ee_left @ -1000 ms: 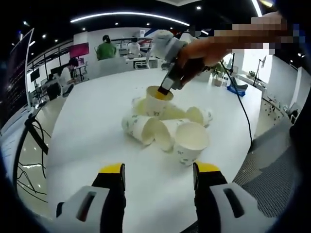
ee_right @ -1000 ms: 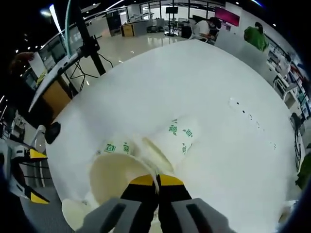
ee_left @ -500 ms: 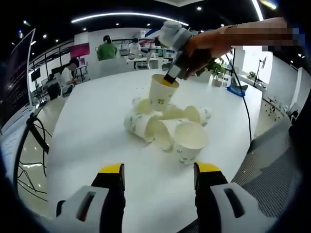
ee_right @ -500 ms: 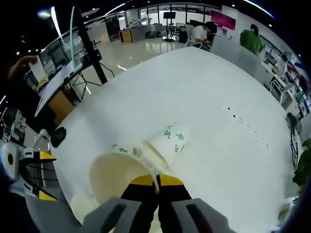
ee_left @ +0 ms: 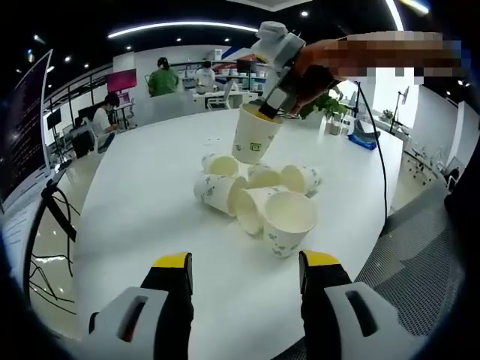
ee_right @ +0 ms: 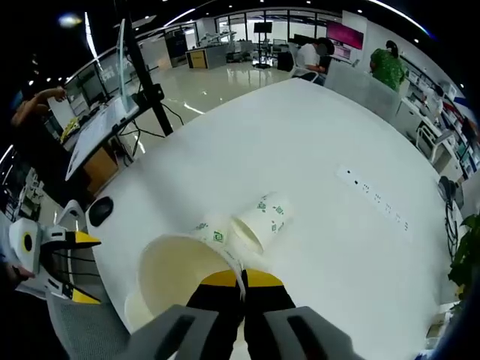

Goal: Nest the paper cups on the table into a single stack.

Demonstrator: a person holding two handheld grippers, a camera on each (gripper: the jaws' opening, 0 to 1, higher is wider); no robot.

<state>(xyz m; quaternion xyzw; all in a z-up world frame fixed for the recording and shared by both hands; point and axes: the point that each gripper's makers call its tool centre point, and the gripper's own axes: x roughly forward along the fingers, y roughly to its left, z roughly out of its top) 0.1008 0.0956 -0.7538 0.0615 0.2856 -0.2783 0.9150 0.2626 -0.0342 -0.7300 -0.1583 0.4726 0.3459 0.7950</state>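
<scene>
The right gripper [ee_left: 264, 112], clenched on a cup's [ee_left: 253, 136] rim, holds it upright above the heap [ee_left: 259, 196] mid-table [ee_left: 135, 210], while the left gripper [ee_left: 244, 270] hangs released nearer the near edge.

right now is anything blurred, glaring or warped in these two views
Left gripper view: fisheye bends the white table; ceiling light strips glare; the held cup stays sharp. Right gripper view: floor reflections gleam beyond the table, the near cup rim looms large and soft.
</scene>
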